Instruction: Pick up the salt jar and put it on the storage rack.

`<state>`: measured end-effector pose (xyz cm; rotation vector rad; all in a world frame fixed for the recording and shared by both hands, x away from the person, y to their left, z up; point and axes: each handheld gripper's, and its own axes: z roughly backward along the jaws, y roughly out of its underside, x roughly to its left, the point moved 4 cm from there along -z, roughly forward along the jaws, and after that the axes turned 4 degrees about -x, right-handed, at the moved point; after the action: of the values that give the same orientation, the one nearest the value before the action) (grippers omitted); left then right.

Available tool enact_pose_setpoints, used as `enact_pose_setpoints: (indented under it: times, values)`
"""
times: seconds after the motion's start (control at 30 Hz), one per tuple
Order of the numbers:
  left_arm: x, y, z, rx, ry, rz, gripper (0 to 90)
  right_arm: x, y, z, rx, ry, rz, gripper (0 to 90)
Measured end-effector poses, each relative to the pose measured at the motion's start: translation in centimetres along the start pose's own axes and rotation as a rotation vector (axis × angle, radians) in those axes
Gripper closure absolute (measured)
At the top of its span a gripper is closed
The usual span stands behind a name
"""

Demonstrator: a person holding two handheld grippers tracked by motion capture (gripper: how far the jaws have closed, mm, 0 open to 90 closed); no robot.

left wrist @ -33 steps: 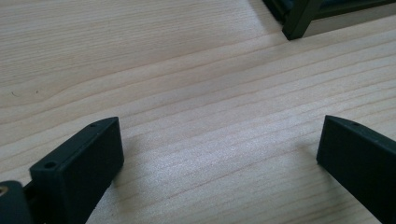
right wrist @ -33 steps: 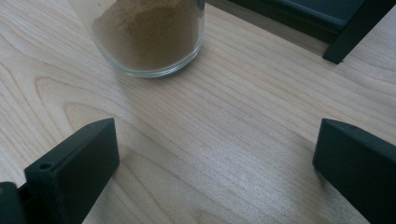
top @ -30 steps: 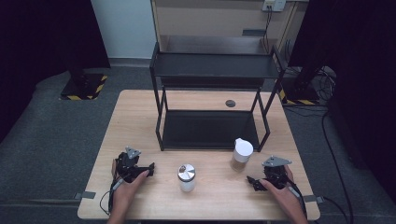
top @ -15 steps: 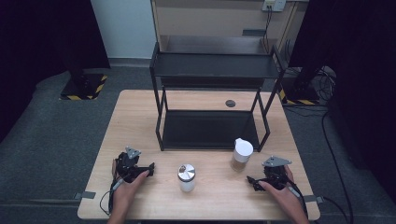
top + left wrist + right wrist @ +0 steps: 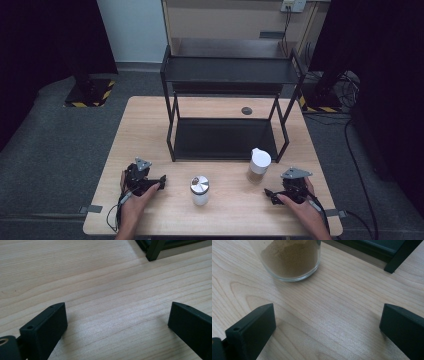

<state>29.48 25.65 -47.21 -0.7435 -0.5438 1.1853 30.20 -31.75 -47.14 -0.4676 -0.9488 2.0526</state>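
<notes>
2 grippers resting near, left gripper [image 5: 161, 181] and right gripper [image 5: 270, 194], jaws spread, pinching nothing. White-lidded jar [image 5: 259, 165] just beyond right: approach low, centre jaws around glass, close gently.

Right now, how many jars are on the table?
2. One jar with a silver lid stands mid-table near the front edge. One jar with a white lid, holding brown powder, stands ahead of the right gripper, by the rack's leg.

Two jars [image 5: 199, 190] [image 5: 258, 166], one shelf rack [image 5: 227, 75]
</notes>
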Motion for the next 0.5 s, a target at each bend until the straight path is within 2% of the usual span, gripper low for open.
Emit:
enact_pose_setpoints:
  times: [0.03, 0.3, 0.5]
  values:
    - [-0.1, -0.2, 0.1, 0.002, 0.011, 0.003, 1.1, 0.0, 0.0, 0.0, 0.0, 0.0, 0.0, 0.9]
    - [-0.9, -0.6, 1.0, -0.018, 0.024, -0.004, 1.9, 0.0, 0.0, 0.0, 0.0, 0.0, -0.001, 0.9]
    - [-1.3, -1.2, 2.5, -0.053, 0.035, -0.002, 2.3, 0.0, 0.0, 0.0, 0.0, 0.0, -0.001, 0.9]
